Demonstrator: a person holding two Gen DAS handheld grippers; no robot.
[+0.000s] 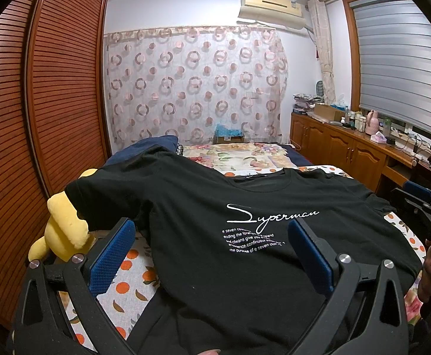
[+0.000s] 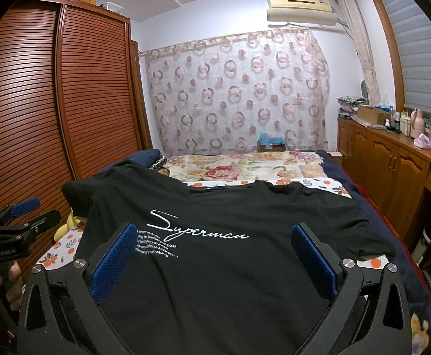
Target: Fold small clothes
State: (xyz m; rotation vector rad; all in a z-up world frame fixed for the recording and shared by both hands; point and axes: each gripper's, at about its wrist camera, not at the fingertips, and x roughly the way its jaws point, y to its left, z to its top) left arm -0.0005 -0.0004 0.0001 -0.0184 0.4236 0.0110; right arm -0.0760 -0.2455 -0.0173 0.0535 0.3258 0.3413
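We are holding two grippers over one black T-shirt; our left gripper is standing spread wide, its two blue ribbed pads clear of the cloth and gripping nothing; our right gripper is spread the same way, empty, hovering above the shirt's lower half; the shirt is lying face up and flat on the bed, one white script word and several small printed lines across its chest, collar pointing away from us; one sleeve is draping over one yellow plush toy at the bed's left edge; we are seeing the orange-fruit sheet beneath, then a floral quilt farther back; one louvred wooden wardrobe is rising on the left, a wooden cabinet with clutter is running along the right, one circle-patterned sheer curtain is hanging on the far wall beneath one air conditioner.
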